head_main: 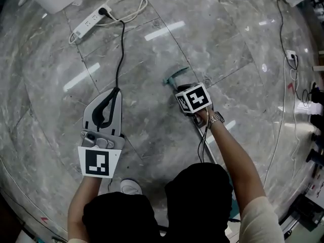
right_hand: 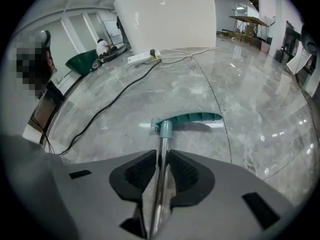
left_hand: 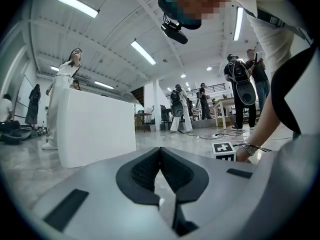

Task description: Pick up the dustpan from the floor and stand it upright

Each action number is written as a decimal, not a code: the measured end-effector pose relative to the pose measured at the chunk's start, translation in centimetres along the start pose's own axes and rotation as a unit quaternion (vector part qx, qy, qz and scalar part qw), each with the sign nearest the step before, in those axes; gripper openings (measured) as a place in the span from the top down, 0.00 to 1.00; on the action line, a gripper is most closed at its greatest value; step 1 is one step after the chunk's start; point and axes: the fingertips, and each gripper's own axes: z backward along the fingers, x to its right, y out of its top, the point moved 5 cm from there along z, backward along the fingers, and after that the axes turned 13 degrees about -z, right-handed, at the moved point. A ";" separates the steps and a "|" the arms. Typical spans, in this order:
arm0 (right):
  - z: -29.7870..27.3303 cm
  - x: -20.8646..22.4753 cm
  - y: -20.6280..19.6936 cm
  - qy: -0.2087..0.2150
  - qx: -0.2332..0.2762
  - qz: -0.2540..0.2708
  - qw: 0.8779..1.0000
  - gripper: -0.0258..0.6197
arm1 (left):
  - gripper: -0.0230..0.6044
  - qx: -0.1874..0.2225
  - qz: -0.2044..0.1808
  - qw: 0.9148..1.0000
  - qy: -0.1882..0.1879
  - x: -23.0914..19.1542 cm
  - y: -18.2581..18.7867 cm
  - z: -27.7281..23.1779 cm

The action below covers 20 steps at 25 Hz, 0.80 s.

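Note:
The dustpan's handle is a silver metal pole (right_hand: pixel 161 149) ending in a curved teal grip (right_hand: pixel 192 118). In the head view the teal grip (head_main: pixel 174 77) lies low over the grey marble floor ahead of my right gripper (head_main: pixel 182 88), and the pole (head_main: pixel 206 147) runs back toward the person's legs. The pan itself is hidden behind the body. My right gripper (right_hand: pixel 161 158) is shut on the pole just behind the teal grip. My left gripper (head_main: pixel 114 92) hangs to the left, well apart from the handle. In its own view the left gripper (left_hand: pixel 160 152) is shut with nothing between the pads.
A white power strip (head_main: pixel 91 20) with a black cable (head_main: pixel 120 49) and a looped white cable lies on the floor ahead. More cables (head_main: pixel 283 59) run along the right. A white block (left_hand: pixel 95 126) and several standing people appear in the left gripper view. A shoe (head_main: pixel 130 187) sits below.

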 end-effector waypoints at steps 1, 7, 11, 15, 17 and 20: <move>-0.3 0.2 0.1 -0.001 -0.004 0.000 1.000 0.84 | 0.95 -0.001 0.004 1.000 0.001 0.0 -0.4 0.0; -1.6 -0.1 0.6 -0.010 -0.010 -0.004 1.000 0.84 | 0.95 -0.005 0.006 1.000 -0.011 0.6 -1.3 0.0; -1.0 -0.2 0.6 -0.008 0.010 -0.006 1.000 0.84 | 0.95 -0.002 0.005 0.999 -0.031 1.4 -1.1 -0.9; 1.0 -0.1 0.7 0.010 0.036 -0.016 0.999 0.84 | 0.95 0.013 0.004 0.999 -0.038 1.7 0.2 -2.3; 3.4 0.1 0.9 0.015 0.065 -0.030 0.997 0.84 | 0.95 0.010 0.011 0.999 -0.039 1.8 1.5 -3.0; 9.6 -0.8 1.5 0.014 0.110 -0.026 0.994 0.84 | 0.95 -0.005 0.032 0.999 -0.043 2.0 5.8 -2.8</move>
